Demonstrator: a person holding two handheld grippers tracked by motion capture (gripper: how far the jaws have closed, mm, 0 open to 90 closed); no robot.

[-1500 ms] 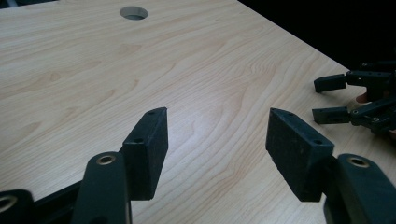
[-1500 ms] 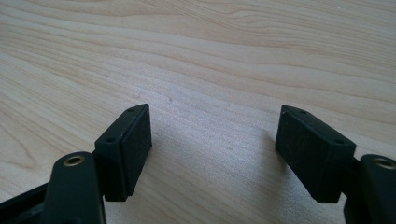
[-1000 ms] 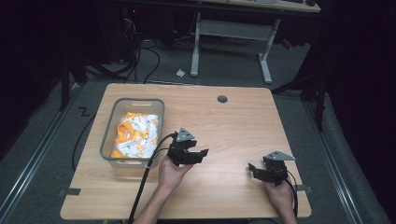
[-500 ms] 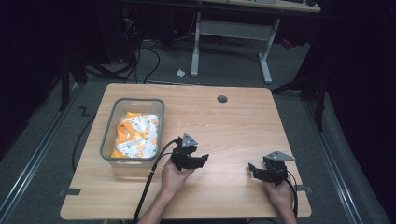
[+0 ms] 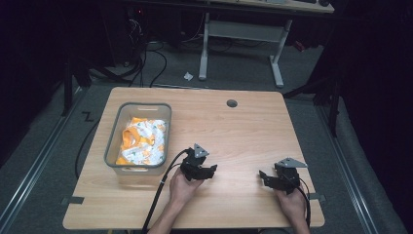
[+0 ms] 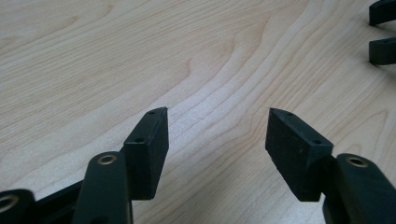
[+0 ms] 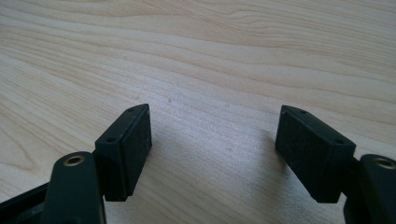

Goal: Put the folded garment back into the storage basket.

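A clear, straight-walled plastic bin [image 5: 113,146] is noted on the pale wooden table [image 5: 243,126], and it serves as the landmark here. Inside it lies a crumpled orange-and-white patterned cloth [image 5: 142,141], bunched loosely and filling most of the floor of the bin, its top below the rim. The left gripper [image 5: 204,171] is seen just beside the bin, off its near right corner, low over bare wood; in the left gripper view its jaws stand moderately apart with nothing between them, only wood grain [image 6: 215,84]. The right gripper [image 5: 269,178] is well apart from the bin, toward the opposite side of the table, and its jaws are likewise spread and empty. The cloth is judged to be light, soft and limp, not fragile and not slippery against rubbery pads; no stiffness is to be expected, so it should drape and trail when lifted. A hold is best taken on a raised fold near the middle of the heap, pinched from above, rather than at an edge lying against the bin wall, where the pads could catch the plastic. The light bin may be dragged along if the cloth snags.
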